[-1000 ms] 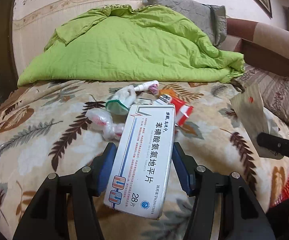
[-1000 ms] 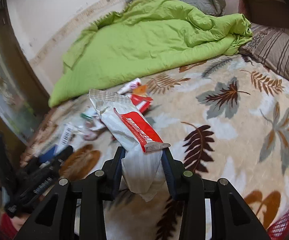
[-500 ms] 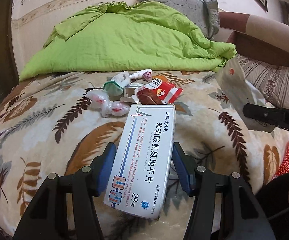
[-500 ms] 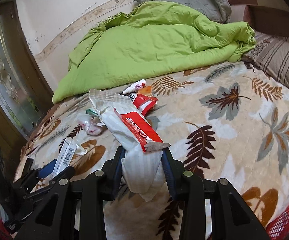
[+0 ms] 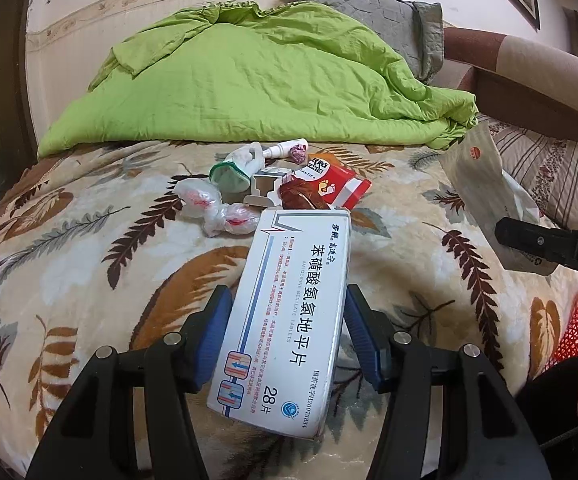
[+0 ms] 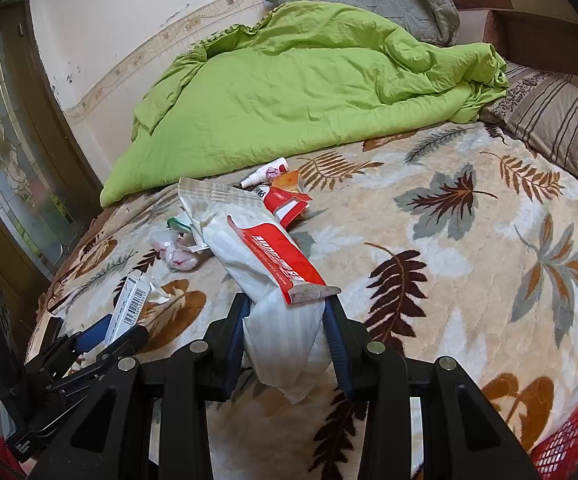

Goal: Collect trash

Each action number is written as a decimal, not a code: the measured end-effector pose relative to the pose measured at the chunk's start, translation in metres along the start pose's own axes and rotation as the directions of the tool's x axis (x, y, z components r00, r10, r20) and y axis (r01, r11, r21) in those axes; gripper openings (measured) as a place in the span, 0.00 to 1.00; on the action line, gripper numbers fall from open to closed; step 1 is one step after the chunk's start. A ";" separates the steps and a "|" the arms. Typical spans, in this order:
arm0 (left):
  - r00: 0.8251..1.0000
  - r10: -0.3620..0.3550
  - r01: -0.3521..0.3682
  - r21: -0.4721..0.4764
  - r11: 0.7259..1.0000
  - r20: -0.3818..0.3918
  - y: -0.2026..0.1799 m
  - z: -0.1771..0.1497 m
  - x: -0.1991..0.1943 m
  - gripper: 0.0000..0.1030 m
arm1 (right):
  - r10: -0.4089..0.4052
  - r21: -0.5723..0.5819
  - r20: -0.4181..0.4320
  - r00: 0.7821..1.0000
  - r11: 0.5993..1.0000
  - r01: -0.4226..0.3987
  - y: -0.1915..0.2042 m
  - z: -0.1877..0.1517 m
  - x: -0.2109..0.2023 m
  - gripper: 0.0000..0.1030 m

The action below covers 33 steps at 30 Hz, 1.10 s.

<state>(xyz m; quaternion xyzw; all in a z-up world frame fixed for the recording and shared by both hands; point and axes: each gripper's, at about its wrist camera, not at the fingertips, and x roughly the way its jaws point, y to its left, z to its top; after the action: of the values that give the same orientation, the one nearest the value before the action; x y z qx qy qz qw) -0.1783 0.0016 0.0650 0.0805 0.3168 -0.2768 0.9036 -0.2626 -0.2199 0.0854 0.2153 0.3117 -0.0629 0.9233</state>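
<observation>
Holding a piece of trash in each gripper, the person has both tools raised over the leaf-patterned blanket point(image 5: 89, 240). The left gripper point(image 5: 287, 332) has its blue pads pressed against the two long sides of a white medicine box point(image 5: 289, 312), which sticks out forward and upward between them. The right gripper point(image 6: 285, 332) is closed on the lower end of a white and red wrapper point(image 6: 261, 256), whose loose upper part leans out ahead of the fingers.

More trash lies in a small heap near the green quilt point(image 5: 249, 80): a red carton point(image 5: 335, 182), crumpled clear plastic point(image 5: 213, 212), a small white bottle point(image 5: 285, 148) and a few scraps. A red basket point(image 6: 569, 444) shows at the lower right edge of the right wrist view, and it looks like the place where the trash goes.

The box is held only by its narrow sides and low on its length, so a quick swing could tip it or let it slide out of the pads. The wrapper is soft and pinched at one end; it could slip free or flap against the basket's rim and land on the blanket. With both grippers close together, they could also knock each other on the way to the basket.
</observation>
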 end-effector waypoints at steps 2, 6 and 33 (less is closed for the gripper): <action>1.000 0.005 -0.005 0.004 1.000 -0.002 -0.001 0.000 0.001 0.55 | -0.007 0.001 -0.001 1.000 1.000 0.007 -0.001 0.000 0.000 0.39; 1.000 0.002 -0.002 0.007 1.000 0.002 -0.001 0.000 0.001 0.55 | -0.012 0.001 0.000 1.000 1.000 0.012 0.000 0.000 0.000 0.39; 1.000 0.001 -0.001 0.007 1.000 0.001 -0.003 -0.002 0.000 0.55 | -0.016 -0.007 -0.002 1.000 1.000 0.016 0.000 0.000 -0.001 0.39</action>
<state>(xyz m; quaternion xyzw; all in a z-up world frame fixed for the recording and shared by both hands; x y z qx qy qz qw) -0.1807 -0.0003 0.0638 0.0837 0.3154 -0.2777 0.9036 -0.2630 -0.2200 0.0859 0.2096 0.3148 -0.0691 0.9232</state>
